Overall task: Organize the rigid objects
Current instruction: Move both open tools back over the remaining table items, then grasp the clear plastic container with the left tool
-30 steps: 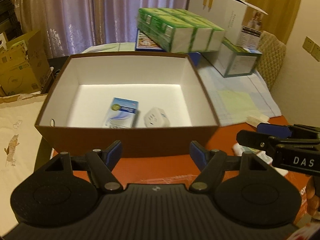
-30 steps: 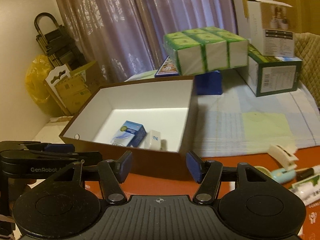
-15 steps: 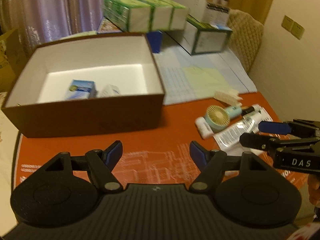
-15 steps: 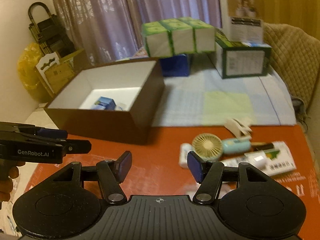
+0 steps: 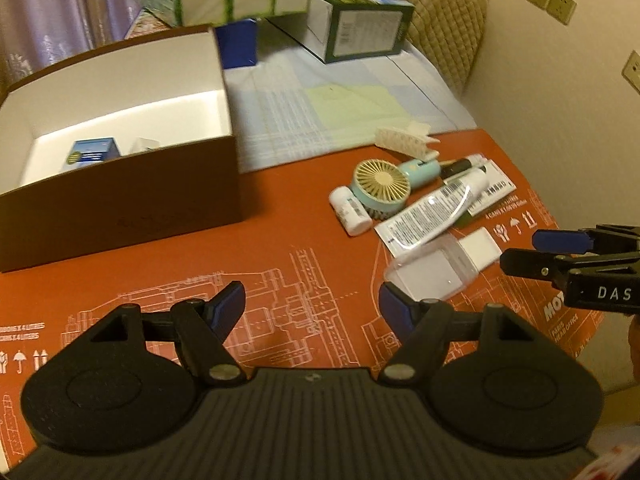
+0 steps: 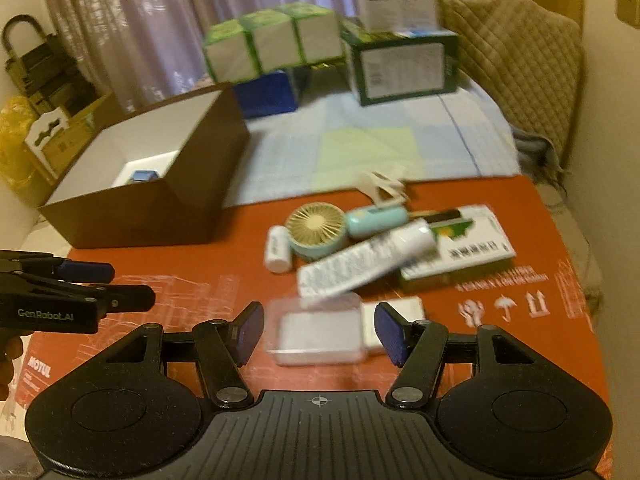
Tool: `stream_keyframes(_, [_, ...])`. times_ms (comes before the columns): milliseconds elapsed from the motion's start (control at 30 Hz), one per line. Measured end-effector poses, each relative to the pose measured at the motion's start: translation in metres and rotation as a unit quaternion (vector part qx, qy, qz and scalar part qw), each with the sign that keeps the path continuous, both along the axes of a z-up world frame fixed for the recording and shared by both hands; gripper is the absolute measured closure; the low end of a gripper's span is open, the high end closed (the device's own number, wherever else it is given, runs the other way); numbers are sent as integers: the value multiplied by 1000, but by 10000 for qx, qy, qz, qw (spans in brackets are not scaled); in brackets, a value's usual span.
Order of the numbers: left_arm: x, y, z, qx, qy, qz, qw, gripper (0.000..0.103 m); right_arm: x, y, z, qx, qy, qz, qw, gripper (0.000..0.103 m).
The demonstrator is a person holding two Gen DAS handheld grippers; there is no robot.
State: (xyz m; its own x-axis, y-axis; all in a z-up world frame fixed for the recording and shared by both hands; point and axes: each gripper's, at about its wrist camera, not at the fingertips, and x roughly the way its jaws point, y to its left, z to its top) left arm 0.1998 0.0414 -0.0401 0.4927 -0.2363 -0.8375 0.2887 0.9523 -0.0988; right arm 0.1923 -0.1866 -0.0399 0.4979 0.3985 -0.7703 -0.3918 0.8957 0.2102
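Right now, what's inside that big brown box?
The brown box holds a small blue carton and a small white item beside it, on the white floor. Its near wall hides the front strip of the floor, so anything there is unseen.

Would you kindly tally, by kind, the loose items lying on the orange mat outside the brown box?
Handheld fan: 1
Hair claw clip: 1
Small white bottle: 1
White tube: 1
Clear plastic case: 1
Green-and-white carton: 1
Black pen-like stick: 1
Total: 7
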Motion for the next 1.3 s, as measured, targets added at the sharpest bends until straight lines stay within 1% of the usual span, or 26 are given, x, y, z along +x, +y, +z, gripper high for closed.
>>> stream_keyframes(333, [5,-24,-21,35,122,-398,9991,33,3,-23,-16,-67,253,-348,9991,45])
stream_keyframes(567, [13,-34,-36,104,69,-573,9983,33,8,-35,-32,-204,292,-609,9975,45])
stream_keyframes(667, [14,-41,-41,97,-11,-819,9966,34,11,-39,-40,-295,311,-666,9969,45])
stream_keyframes(767, [14,-54,-46,125,-106,-1241,9921,34,14,-43,-48,-336,394,-703,9962,45])
stream_keyframes(867, [14,-66,-51,140,-197,-1663,9858,33,16,-49,-51,-320,444,-765,9956,45])
stream_keyframes(967, [15,-78,-56,169,-260,-2032,9787,31,15,-55,-51,-322,461,-840,9949,45])
stream_keyframes(1067, [17,-89,-61,240,-334,-2336,9715,28,13,-61,-53,-310,504,-951,9937,45])
stream_keyframes(1200, [22,-107,-69,364,-405,-2778,9591,26,8,-72,-54,-277,569,-1144,9914,45])
stream_keyframes(1300, [26,-117,-77,434,-387,-3019,9516,26,5,-80,-55,-251,618,-1291,9894,45])
